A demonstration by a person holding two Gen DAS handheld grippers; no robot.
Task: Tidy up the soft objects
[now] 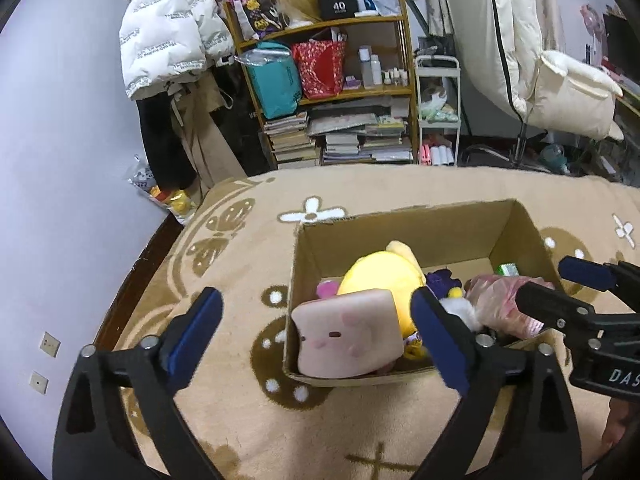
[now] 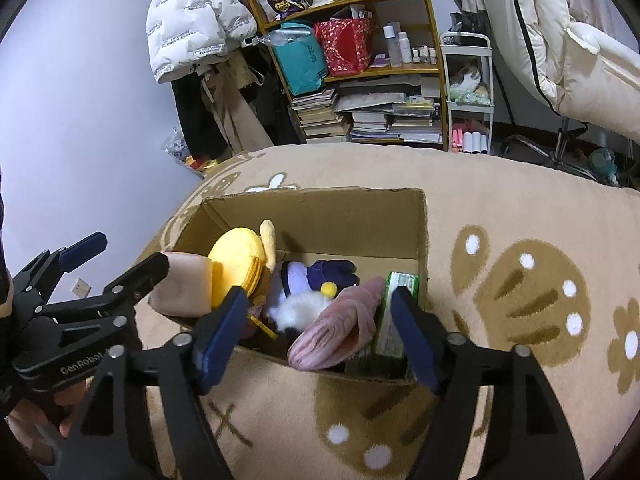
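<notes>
The left gripper [image 1: 318, 330] is hanging with fingers apart, empty, before the toast plush [image 1: 348, 338] at the box's [image 1: 400, 224] 9 o'clock side; the yellow plush [image 1: 380, 276], purple toy [image 2: 316, 276] and pink cloth [image 2: 340, 328] are sitting inside too. The right gripper [image 2: 320, 330] is gaping empty at 5 o'clock. The packing is looking nearly done, with no loose item showing on the rug [image 1: 240, 400]

A lived-in bedroom: patterned blanket [image 1: 248, 400], crammed bookshelf [image 1: 332, 92], hanging puffer jacket [image 1: 168, 36].

Lower toys in the brown cardboard box [image 2: 320, 216] are obscured by the pink ribbed fabric bundle [image 2: 340, 328]; box floor mostly hidden.
</notes>
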